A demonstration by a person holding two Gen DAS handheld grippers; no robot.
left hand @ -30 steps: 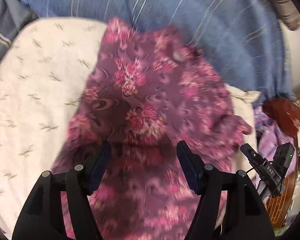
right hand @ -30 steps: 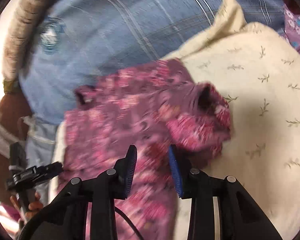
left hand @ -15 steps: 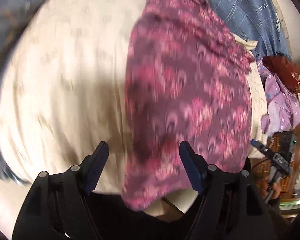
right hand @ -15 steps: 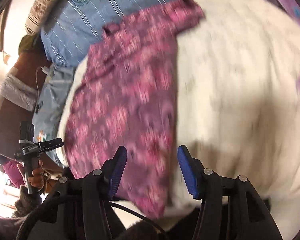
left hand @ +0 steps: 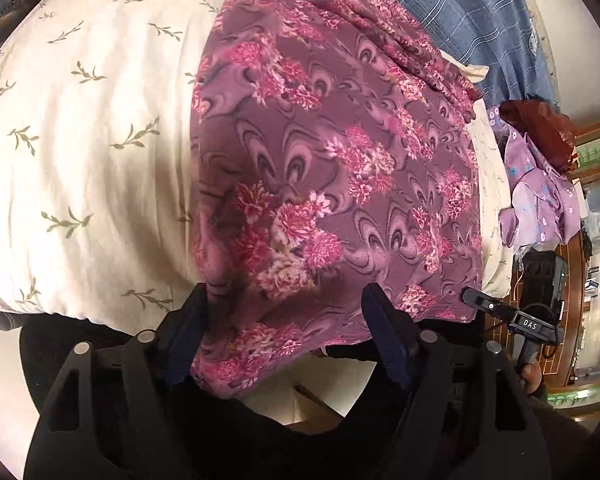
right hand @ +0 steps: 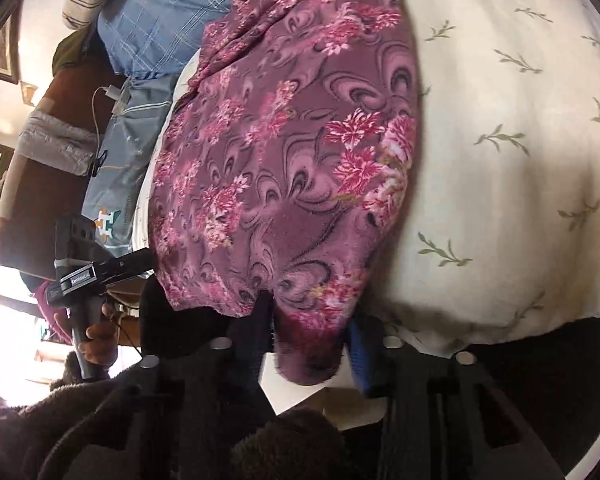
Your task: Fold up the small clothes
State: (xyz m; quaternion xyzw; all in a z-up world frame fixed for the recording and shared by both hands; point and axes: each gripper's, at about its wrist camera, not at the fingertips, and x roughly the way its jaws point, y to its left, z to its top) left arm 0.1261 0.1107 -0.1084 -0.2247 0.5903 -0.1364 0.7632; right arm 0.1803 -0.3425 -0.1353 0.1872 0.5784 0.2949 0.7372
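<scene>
My floral garment (left hand: 332,168) lies lengthwise on the cream bedspread (left hand: 80,152), its hem spilling over the bed's edge at six o'clock. My left hand-held gripper (left hand: 284,336) stands wide, its jaws having just opened, the hem's left corner between them but not pinched. My right hand-held gripper (right hand: 308,344) has just narrowed onto the right corner, which bunches between the blades; I judge it clamped. If I lift now, only one corner should rise, skewing the fold, and the bunched cloth may slip free.
</scene>
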